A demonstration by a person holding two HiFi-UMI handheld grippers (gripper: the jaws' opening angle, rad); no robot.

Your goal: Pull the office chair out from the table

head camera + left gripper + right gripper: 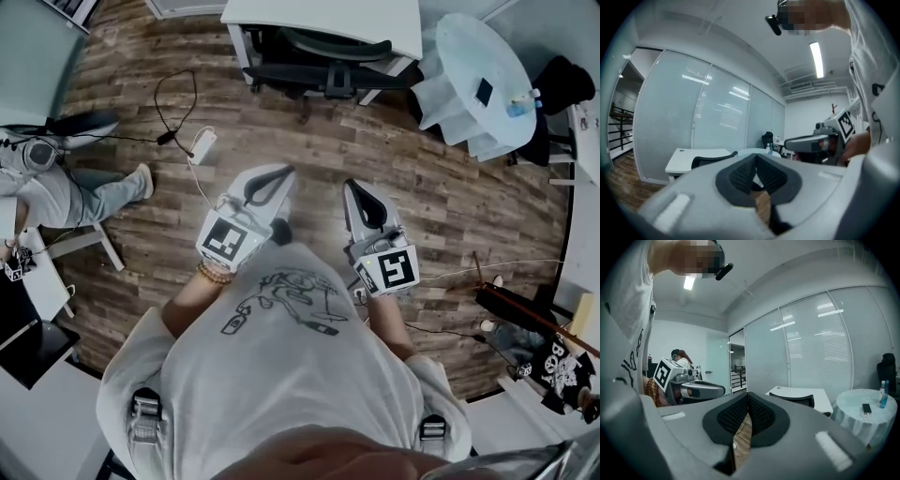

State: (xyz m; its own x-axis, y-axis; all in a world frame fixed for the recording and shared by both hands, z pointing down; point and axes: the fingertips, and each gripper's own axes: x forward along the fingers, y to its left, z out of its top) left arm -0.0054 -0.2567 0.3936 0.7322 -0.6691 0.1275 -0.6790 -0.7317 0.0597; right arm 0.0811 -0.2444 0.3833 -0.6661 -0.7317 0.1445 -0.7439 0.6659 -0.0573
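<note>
A black office chair (323, 58) is tucked under a white table (328, 19) at the top of the head view, its backrest facing me. Both show small in the left gripper view, chair (708, 160) and table (693, 157), and in the right gripper view, chair (796, 400) and table (806, 395). My left gripper (284, 174) and right gripper (352, 187) are held side by side in front of my chest, well short of the chair. Each is shut with nothing between its jaws. From its own camera the left gripper (756, 157) points level toward the table; so does the right gripper (748, 395).
A round table (473, 70) with a draped cloth, a phone and a bottle stands right of the white table. A power strip and cable (201, 145) lie on the wood floor ahead left. A seated person (66, 187) is at the left. A glass partition wall (698, 112) runs behind the tables.
</note>
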